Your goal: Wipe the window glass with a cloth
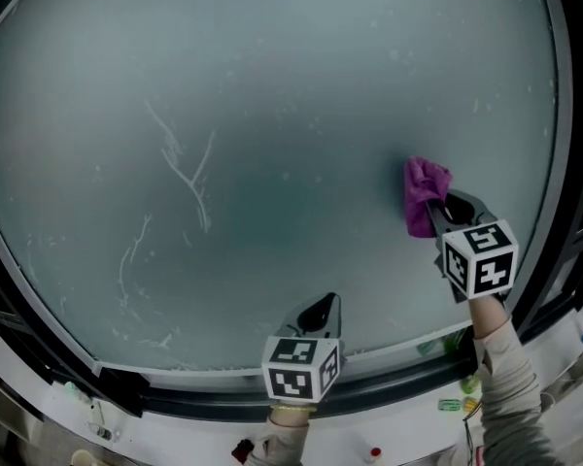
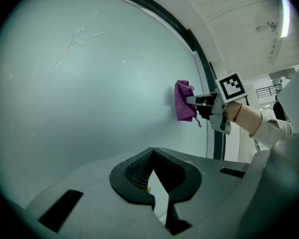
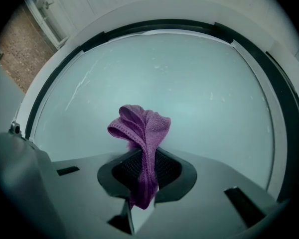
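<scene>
Purple cloth [image 3: 142,131], clamped in right hand-held gripper [image 3: 145,172]

No word, number or brand name can be read in any view. The only printed marks are black-and-white square patterns, coded blocks rather than letters. One set is on the marker cube [image 1: 301,367] of the left gripper [image 1: 320,314]. The other is on the marker cube [image 1: 479,257] of the right gripper [image 1: 439,210], and it also shows in the left gripper view [image 2: 231,86]. The small coloured items [image 1: 459,403] at the lower edge of the head view are too small for any label to be read.
</scene>
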Tool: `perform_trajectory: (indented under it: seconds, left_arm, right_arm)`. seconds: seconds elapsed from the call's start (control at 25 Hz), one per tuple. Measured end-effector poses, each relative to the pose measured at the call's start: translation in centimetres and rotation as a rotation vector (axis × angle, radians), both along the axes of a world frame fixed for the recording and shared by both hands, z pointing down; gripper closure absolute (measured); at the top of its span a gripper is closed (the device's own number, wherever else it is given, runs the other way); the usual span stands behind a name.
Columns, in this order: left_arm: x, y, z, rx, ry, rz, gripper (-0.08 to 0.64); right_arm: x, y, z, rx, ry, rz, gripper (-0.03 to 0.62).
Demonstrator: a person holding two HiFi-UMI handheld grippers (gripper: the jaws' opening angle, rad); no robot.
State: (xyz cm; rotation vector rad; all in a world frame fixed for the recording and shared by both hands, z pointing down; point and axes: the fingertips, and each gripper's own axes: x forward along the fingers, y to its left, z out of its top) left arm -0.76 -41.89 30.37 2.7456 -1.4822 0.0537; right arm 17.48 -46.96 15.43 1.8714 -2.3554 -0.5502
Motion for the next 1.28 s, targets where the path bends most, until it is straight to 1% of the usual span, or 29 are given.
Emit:
perform_trajectory:
  seconds: [0.28, 0.44, 0.56, 0.72, 0.92, 1.08, 1.28]
  left_arm:
    - [1.8, 0.1, -0.3, 0.005, 0.003, 0.032, 0.557]
    - [2.3, 0.3, -0.4, 0.005, 0.003, 0.042, 0.557]
    - [2.4, 0.5, -0.5, 0.005, 0.005, 0.044, 0.557]
    - [2.3, 0.8, -0.4, 0.004, 0.005, 0.041, 0.557]
    - [1.5, 1.2, -0.1, -0.001, 0.005, 0.021, 0.557]
    - [0.0, 1.5, 0.1, -0.004, 0.006, -0.01, 0.557]
    - [-2.5, 2.0, 0.0, 0.0, 0.009, -0.067, 0.557]
  right_arm:
    - [4.7, 0.3, -0.2, -0.008, -0.01, 0.097, 0.541]
    - [5.6, 0.4, 0.1, -0.018, -0.011, 0.117, 0.541]
    - [5.4, 0.9, 0.2, -0.022, -0.012, 0.11, 0.541]
    - [3.8, 2.4, 0.4, -0.004, -0.029, 0.064, 0.541]
    - [0.2, 4.6, 0.6, 0.027, -0.039, -0.022, 0.541]
    - [-3.3, 5.8, 1.1, 0.043, -0.039, -0.096, 0.541]
    - [-8.1, 6.2, 2.4, 0.035, -0.036, -0.199, 0.541]
